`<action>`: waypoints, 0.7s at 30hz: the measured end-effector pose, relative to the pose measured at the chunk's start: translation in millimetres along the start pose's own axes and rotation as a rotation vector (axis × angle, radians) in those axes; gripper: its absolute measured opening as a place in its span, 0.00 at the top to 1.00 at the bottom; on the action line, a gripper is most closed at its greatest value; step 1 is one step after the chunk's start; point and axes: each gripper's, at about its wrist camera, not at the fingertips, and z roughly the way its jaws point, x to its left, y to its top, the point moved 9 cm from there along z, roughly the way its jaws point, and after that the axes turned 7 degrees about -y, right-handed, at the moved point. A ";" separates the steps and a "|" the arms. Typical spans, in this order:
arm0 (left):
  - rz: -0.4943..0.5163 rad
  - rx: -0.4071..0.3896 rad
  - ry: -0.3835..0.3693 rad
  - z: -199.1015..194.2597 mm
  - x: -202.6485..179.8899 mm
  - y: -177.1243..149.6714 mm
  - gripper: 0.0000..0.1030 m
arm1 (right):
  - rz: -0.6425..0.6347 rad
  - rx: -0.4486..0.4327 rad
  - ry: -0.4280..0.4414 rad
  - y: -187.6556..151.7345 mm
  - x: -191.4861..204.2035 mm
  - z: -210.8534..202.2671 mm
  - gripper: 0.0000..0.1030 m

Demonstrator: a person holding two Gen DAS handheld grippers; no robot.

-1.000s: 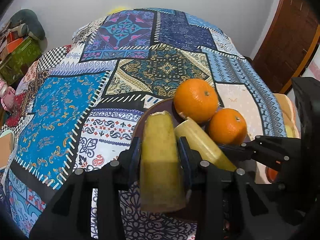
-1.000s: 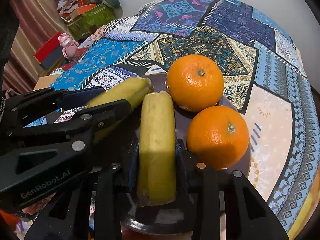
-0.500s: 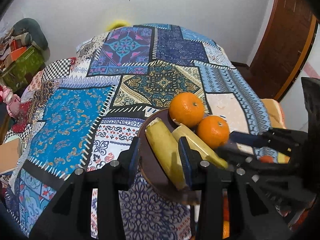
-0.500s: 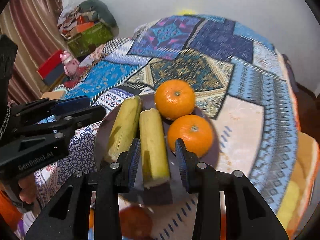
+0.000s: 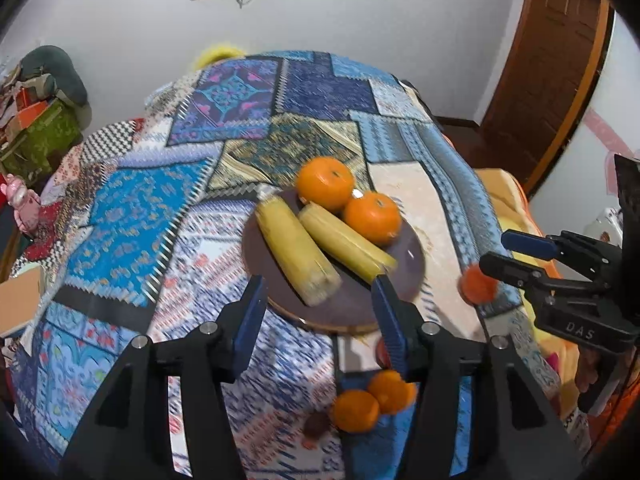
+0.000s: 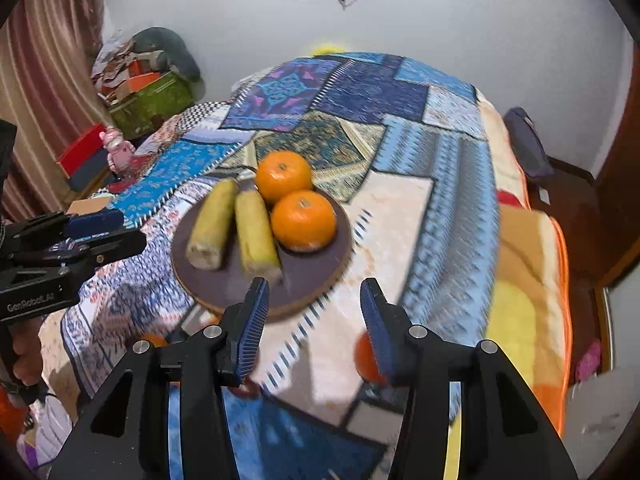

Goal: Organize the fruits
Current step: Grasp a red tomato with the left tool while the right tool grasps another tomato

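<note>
A dark round plate (image 5: 408, 264) on the patchwork bedspread (image 5: 132, 216) carries two bananas (image 5: 296, 248) side by side and two oranges (image 6: 303, 220) touching. Both lie beyond the fingers. The left gripper (image 5: 318, 312) and right gripper (image 6: 314, 320) hover above the plate's near edge, spread wide, holding nothing.

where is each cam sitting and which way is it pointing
Left wrist: on the left gripper, looking over the round brown plate; its open black fingers and the right gripper show.
Right wrist: on the right gripper, facing the plate; the left gripper shows.
Shared: plate, two oranges, two yellow bananas, patchwork cloth.
</note>
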 end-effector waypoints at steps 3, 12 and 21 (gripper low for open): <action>0.002 0.028 -0.017 6.4 -12.7 -13.0 0.47 | 0.026 0.010 -0.010 -12.7 -12.1 -2.3 0.51; -0.008 0.116 -0.065 37.3 -42.3 -44.7 0.45 | 0.097 0.077 -0.008 -52.7 -38.1 6.7 0.47; 0.006 0.180 -0.098 65.1 -60.8 -57.6 0.45 | 0.103 0.118 -0.008 -59.2 -46.6 28.0 0.47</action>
